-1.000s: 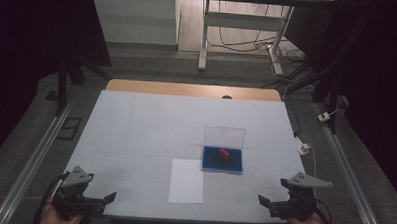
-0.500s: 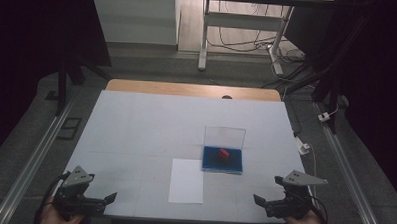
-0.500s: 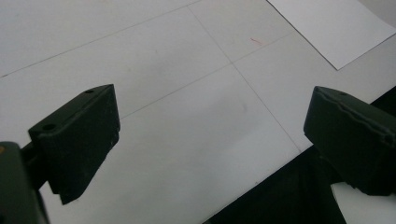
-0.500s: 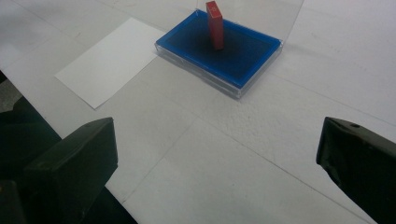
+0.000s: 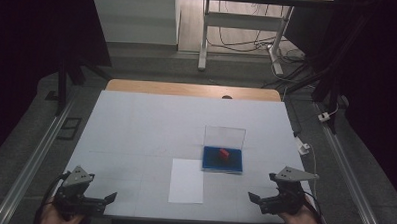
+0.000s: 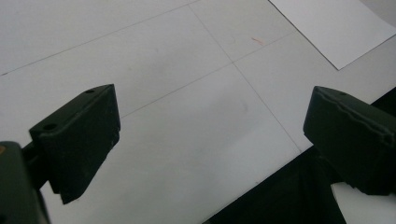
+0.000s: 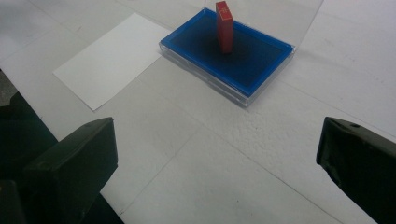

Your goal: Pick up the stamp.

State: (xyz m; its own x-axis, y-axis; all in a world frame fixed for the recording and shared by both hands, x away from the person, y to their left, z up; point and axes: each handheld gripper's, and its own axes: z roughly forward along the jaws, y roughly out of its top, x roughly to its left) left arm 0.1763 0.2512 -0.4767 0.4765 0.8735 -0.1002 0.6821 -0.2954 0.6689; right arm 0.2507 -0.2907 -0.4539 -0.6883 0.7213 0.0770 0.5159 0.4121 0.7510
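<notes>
At the lower right of the high view, your right gripper (image 5: pixel 267 200) hangs with fingers wide, aimed at the red block (image 7: pixel 224 25) standing upright in the blue tray (image 7: pixel 261 58), seemingly lined up to reach. Your left gripper (image 5: pixel 99 200) waits lower left, fingers wide, empty, above the counter (image 5: pixel 146 125).

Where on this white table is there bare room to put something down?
The whole left half, left of the white paper sheet, and the far strip behind the clear case with its blue tray are bare. Crowded: sheet and case, holding a small red block, sit close together.
</notes>
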